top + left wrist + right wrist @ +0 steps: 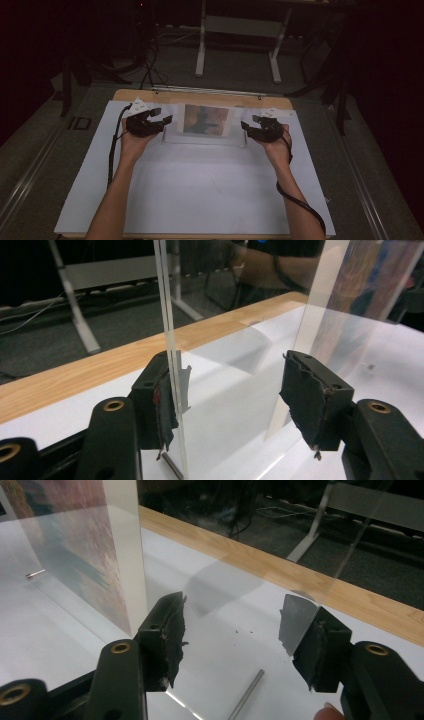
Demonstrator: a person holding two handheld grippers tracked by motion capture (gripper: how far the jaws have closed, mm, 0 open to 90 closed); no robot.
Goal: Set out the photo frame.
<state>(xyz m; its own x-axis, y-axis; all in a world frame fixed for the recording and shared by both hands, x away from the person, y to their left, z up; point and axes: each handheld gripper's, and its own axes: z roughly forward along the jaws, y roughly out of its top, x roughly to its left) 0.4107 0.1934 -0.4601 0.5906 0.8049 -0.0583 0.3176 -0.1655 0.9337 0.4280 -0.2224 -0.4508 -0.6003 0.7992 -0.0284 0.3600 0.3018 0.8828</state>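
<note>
The clear acrylic frame [204, 125] stands upright at the table's [200, 200] far middle, long axis left-right, picture facing the person. Left gripper [161, 116] and right gripper [248, 123], jaws wide apart and gripping nothing, straddle its two ends.

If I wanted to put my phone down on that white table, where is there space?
The wide white sheet between the forearms, in front of the clear picture frame, is bare. It is crowded at the frame's ends, where the left claw and right claw sit.
</note>
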